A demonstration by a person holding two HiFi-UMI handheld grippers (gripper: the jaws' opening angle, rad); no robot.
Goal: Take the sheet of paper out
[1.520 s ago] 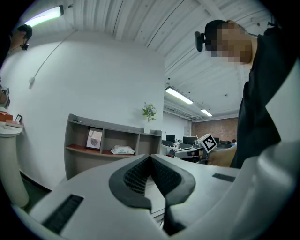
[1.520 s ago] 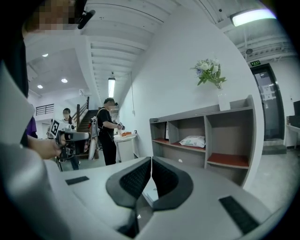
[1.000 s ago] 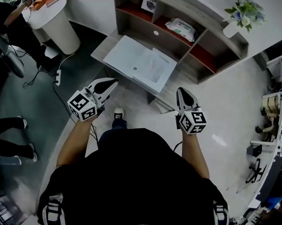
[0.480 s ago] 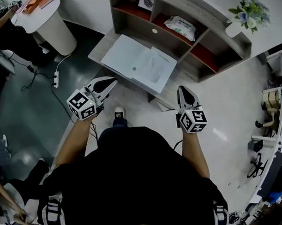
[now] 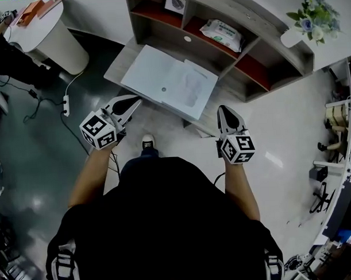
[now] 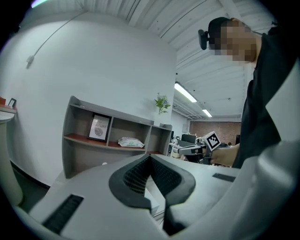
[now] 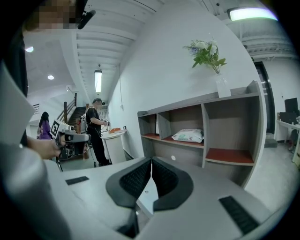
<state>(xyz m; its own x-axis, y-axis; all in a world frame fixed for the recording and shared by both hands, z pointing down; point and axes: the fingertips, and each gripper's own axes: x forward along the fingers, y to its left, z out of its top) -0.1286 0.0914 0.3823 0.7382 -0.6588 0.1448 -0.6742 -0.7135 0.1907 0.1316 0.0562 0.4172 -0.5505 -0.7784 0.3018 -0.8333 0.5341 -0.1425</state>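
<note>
**Both tools closed and empty, short of the table**

The person stands facing a low grey table (image 5: 120, 62) that sits in front of a shelf unit (image 5: 278, 44). The sheet of paper (image 5: 192, 87) lies flat on the table top, toward its right end. It overlaps a larger pale sheet or cover (image 5: 150, 68) that reaches toward the left far corner. Together they hide most of the top.

The left tool (image 5: 135, 102) hangs in the air just off the table's near edge, its tip pointing at the left part of that edge. Its own view shows the jaws pressed together with nothing between the pads (image 6: 136, 176). The right tool (image 5: 224, 111) hangs just off the table's right near corner. Its jaws are also pressed together and hold nothing. Neither tool touches the paper or the table.

On the shelf unit behind the table lie a pack of wipes (image 5: 220, 33) and a framed picture (image 5: 176, 1). A vase of flowers (image 5: 306, 20) stands on top of the unit at its right end.
</note>
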